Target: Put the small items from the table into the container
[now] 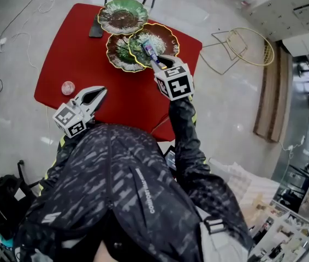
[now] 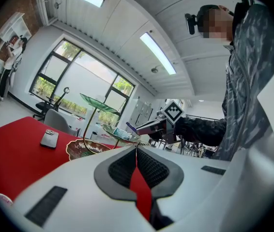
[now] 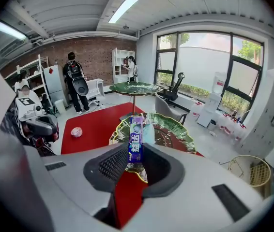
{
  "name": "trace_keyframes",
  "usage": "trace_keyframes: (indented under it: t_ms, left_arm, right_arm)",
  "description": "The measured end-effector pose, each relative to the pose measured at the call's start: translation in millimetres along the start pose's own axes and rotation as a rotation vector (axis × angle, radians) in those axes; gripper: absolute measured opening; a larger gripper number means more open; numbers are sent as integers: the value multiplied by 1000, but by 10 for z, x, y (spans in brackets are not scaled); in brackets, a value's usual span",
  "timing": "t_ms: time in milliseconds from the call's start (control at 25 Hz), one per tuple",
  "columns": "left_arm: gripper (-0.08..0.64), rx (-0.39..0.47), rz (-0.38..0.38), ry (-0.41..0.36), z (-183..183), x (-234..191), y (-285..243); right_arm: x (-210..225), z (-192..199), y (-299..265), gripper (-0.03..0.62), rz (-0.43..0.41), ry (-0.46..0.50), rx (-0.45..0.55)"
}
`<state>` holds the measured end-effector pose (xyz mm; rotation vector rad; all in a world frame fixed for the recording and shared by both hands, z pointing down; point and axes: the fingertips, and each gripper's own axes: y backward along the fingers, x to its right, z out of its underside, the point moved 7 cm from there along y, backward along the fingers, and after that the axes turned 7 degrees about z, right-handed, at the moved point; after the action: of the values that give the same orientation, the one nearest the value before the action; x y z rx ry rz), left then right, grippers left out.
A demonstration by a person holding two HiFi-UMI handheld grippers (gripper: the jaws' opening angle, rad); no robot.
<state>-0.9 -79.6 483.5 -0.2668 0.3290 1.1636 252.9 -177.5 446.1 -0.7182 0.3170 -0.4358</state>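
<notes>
Clamping the purple pack [image 3: 136,132] by its end, the right gripper [image 3: 136,151] poised it over the green dish [image 3: 181,138], seemingly for dropping; the left gripper [image 2: 137,151] hung closed, empty.

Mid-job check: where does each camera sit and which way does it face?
Head view: on the person's head, looking steeply down at the table and stand; jacket, left gripper and right gripper show.
Left gripper view: on the left gripper, looking level across the table toward the stand; its shut jaws and the person's torso show.
Right gripper view: on the right gripper, tilted down at the stand; its jaws grip a pack.
Shared: table and stand in all three.
</notes>
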Motion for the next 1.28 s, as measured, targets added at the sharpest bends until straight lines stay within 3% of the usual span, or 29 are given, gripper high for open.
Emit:
trace_keyframes:
  t_ms: [480,1280]
  left_arm:
    - [12,-19,-33,-5,36,60,125]
    - [12,-9,-72,7,150,212,346]
  right_arm:
    - [375,107,-171,94,96,2,-59]
    - [530,114,-379,94,136,16,-67]
